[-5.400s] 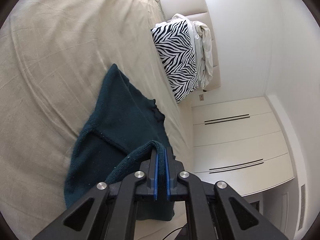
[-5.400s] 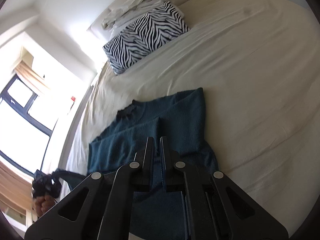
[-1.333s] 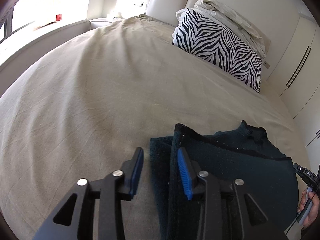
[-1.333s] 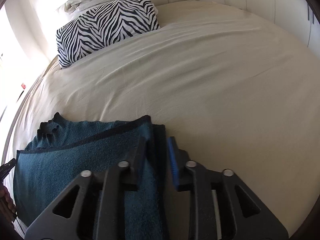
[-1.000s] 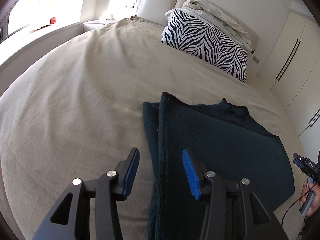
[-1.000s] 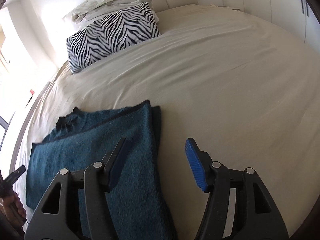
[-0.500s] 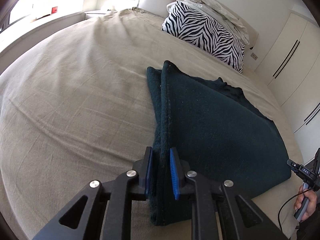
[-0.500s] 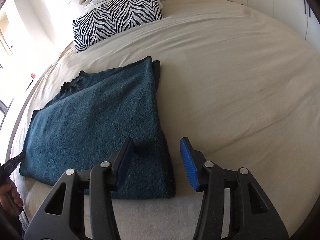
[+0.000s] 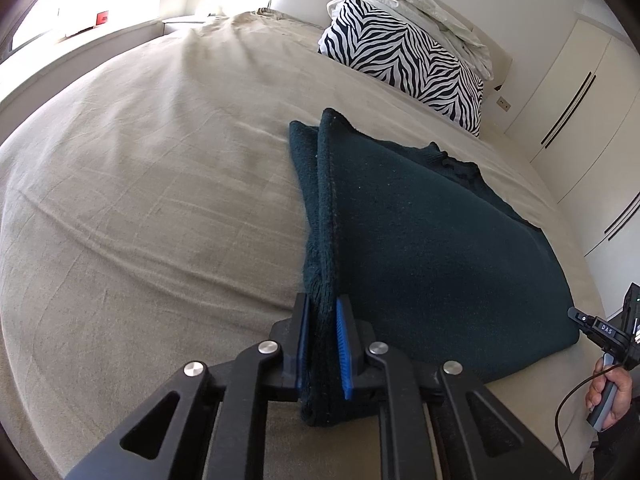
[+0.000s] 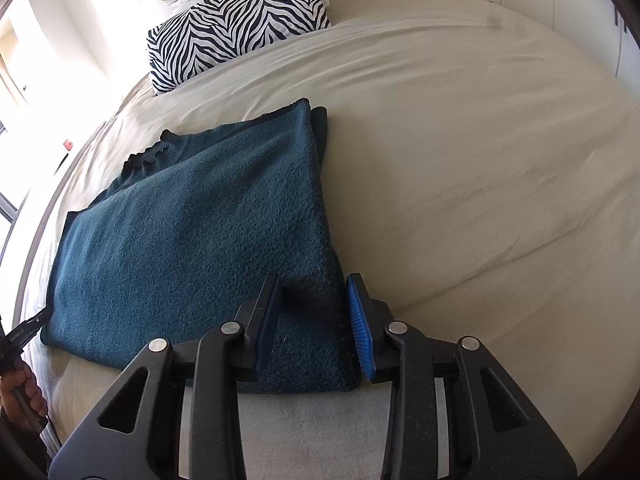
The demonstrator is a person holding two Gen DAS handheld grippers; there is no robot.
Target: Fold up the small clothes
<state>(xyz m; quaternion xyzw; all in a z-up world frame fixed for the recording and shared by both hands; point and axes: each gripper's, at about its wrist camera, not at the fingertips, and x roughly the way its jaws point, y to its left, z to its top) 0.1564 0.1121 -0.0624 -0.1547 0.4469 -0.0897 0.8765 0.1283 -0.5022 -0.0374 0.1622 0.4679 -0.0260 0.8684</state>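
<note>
The left gripper (image 9: 322, 344) is clenching its blue-padded jaws on the near left corner of the folded dark teal knitted garment (image 9: 420, 248). The right gripper (image 10: 314, 322) is holding its jaws apart, straddling the garment's near right corner (image 10: 316, 300), the pads just beside the knit on either side. The garment is lying flat near the foot edge of the beige-sheeted bed (image 9: 160, 168). Far off, a zebra-striped pillow (image 10: 236, 24) is leaning by the headboard, with crumpled white bedding (image 9: 432, 16) on top.
</note>
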